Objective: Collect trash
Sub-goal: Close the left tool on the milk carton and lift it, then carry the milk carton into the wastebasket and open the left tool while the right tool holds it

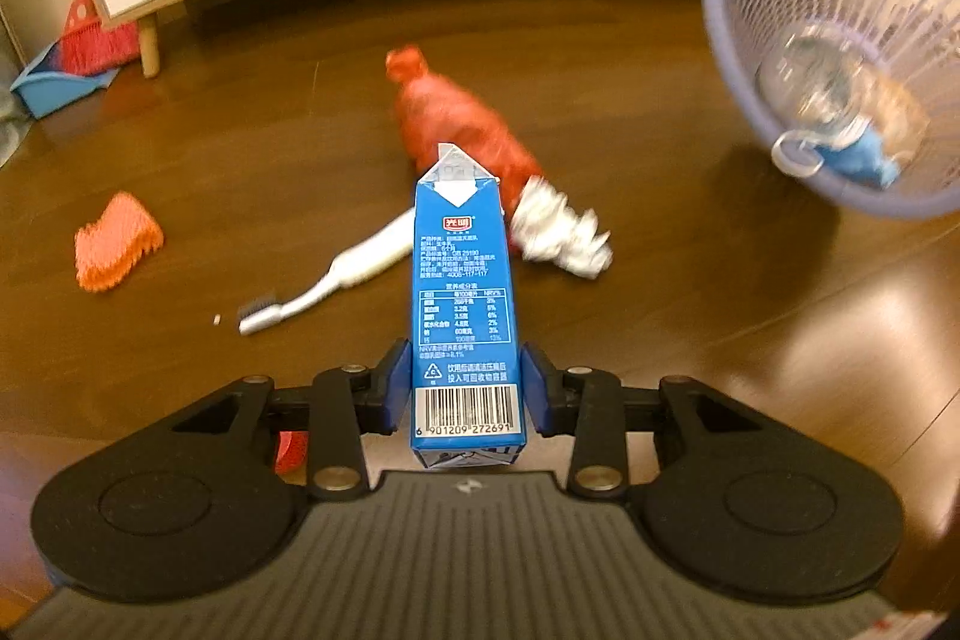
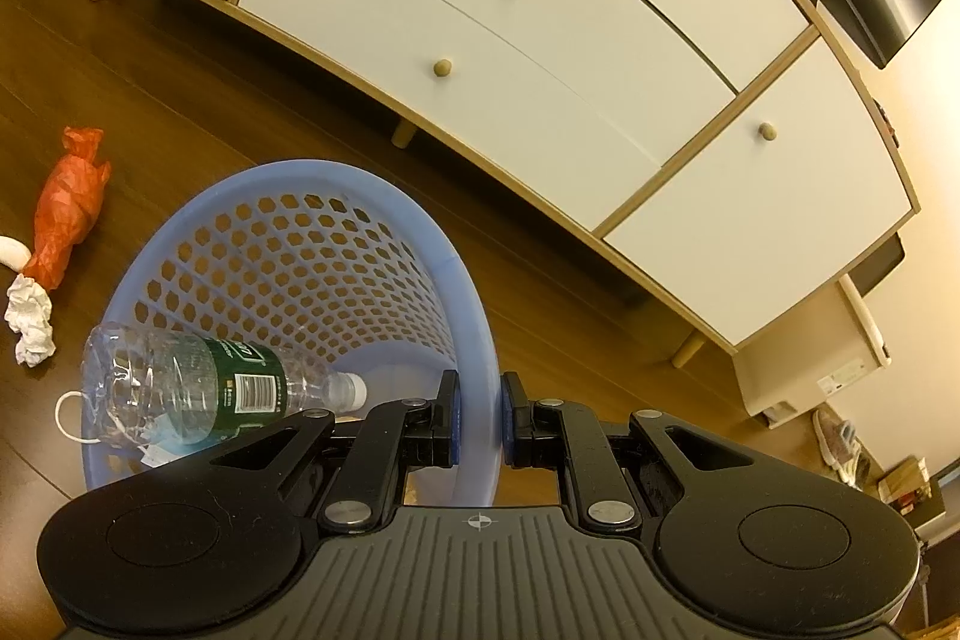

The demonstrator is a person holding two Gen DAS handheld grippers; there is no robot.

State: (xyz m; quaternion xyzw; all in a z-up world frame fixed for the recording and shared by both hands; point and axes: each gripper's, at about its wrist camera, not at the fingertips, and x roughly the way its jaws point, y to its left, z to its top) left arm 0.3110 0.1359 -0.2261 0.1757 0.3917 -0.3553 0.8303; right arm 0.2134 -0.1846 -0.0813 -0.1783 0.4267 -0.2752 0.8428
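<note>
My left gripper (image 1: 467, 382) is shut on a blue milk carton (image 1: 462, 292), held above the wooden floor. Beyond it on the floor lie a red plastic bag (image 1: 447, 112), a crumpled white paper (image 1: 561, 235), a white toothbrush (image 1: 336, 280) and an orange foam net (image 1: 117, 241). My right gripper (image 2: 478, 418) is shut on the rim of a lilac mesh basket (image 2: 474, 316), which hangs tilted at the upper right of the left wrist view as the basket (image 1: 738, 58). Inside lie a clear plastic bottle (image 2: 198, 379) and a blue mask (image 1: 861, 157).
A white cabinet with wooden legs (image 2: 510, 58) stands along the far side of the floor. A blue dustpan with a red brush (image 1: 66, 64) leans at its left end. A beige box (image 2: 804, 358) and shoes (image 2: 840, 442) sit at the right. The red bag (image 2: 66, 208) and white paper (image 2: 30, 319) lie left of the basket.
</note>
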